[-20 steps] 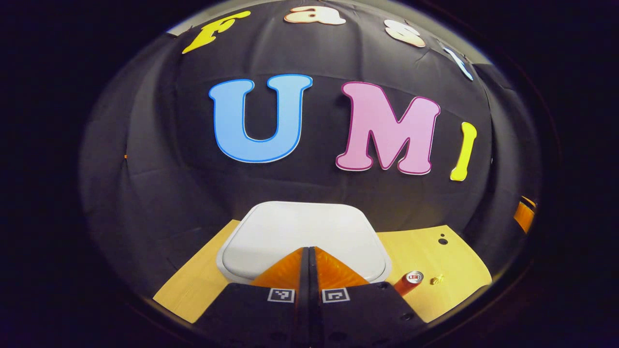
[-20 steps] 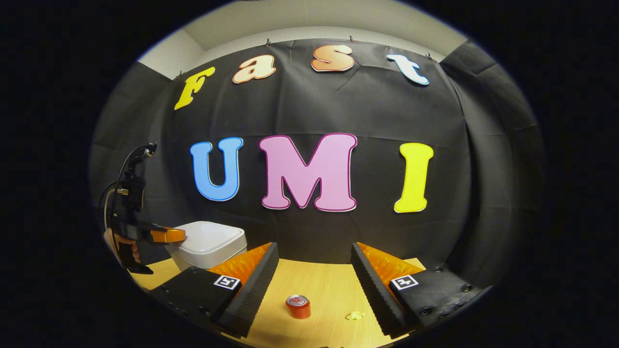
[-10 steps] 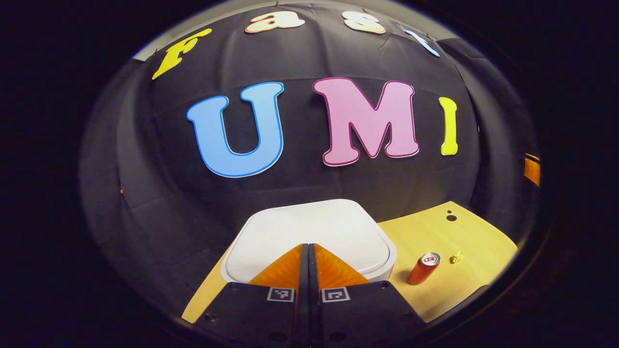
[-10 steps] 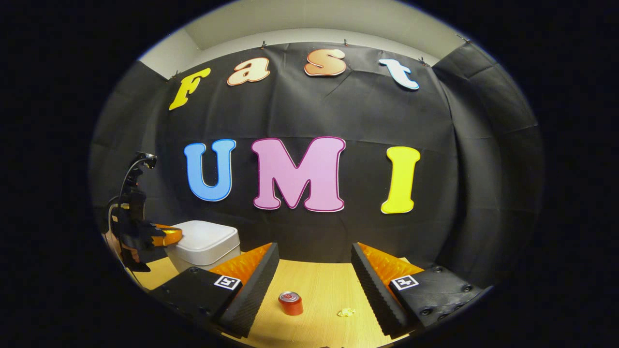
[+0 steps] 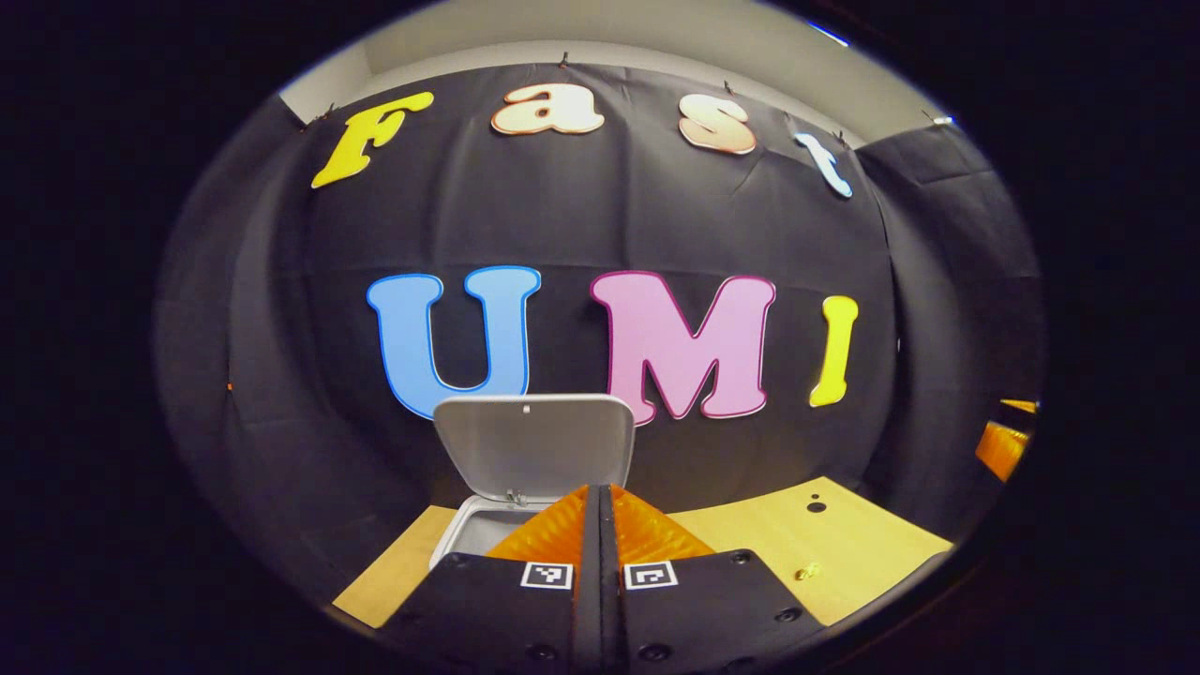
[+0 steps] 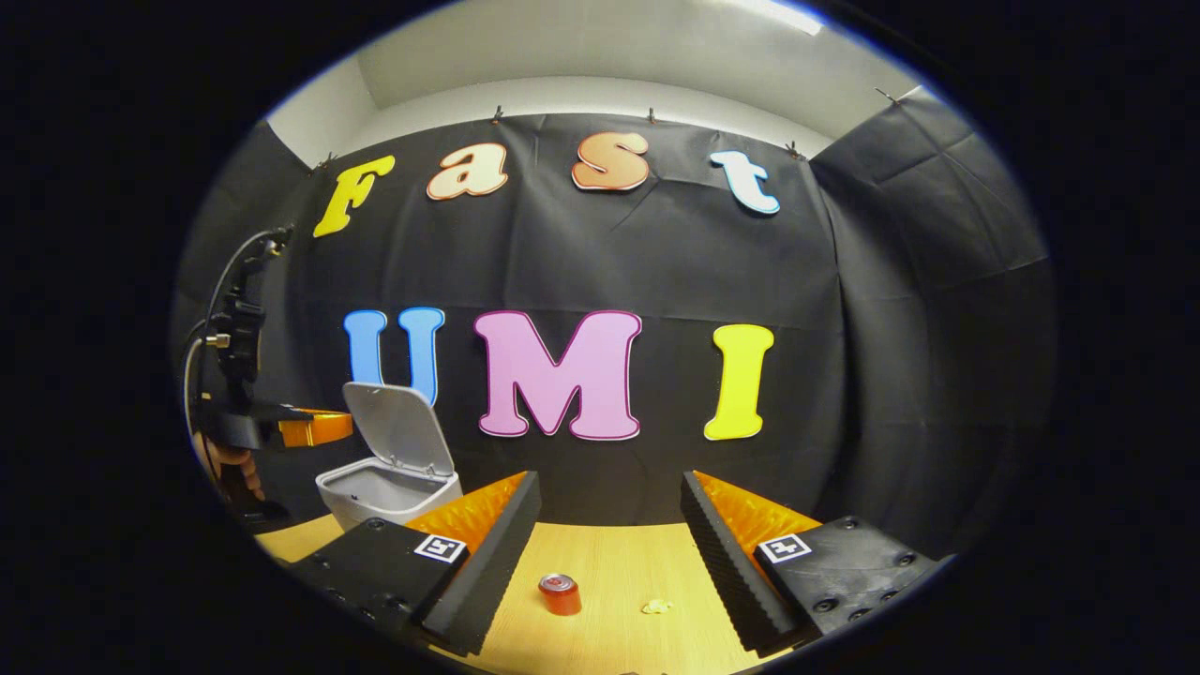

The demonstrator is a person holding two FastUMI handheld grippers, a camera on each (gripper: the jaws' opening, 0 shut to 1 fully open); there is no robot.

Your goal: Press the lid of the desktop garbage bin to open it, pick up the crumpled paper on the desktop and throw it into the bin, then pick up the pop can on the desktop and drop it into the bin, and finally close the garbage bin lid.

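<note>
1. Bin (image 6: pixel 380 492) sits at the far left of the bench (image 6: pixel 619 572), right up against the black cloth wall. Its lid (image 6: pixel 398 427) is flipped up and stands nearly upright, hinged at the back, so you can see into the grey inside.
2. Left tool (image 5: pixel 600 502): fingers pressed together, nothing between them. In the left gripper view the tips sit just in front of the open bin (image 5: pixel 478 530), with the raised lid (image 5: pixel 534 445) straight ahead.
3. From the right gripper view you can also spot the left tool (image 6: pixel 314 427) off to the left, hovering at the near side of the bin, level with the lower part of the lid and not touching it. A hand (image 6: pixel 234 469) grips it from below and a cable loops up above it.
4. Right tool (image 6: pixel 609 525): fingers spread wide apart, empty, hanging over the bench.
5. Can (image 6: pixel 560 594) stands upright on the bench, between the right tool's fingers in the picture but farther off, closer to the left finger.
6. Paper (image 6: pixel 656 607) is a tiny yellowish wad just right of the can, not touching it. It also shows in the left gripper view (image 5: pixel 806 570), out on the right of the bench (image 5: pixel 844 544), well apart from the bin.
</note>
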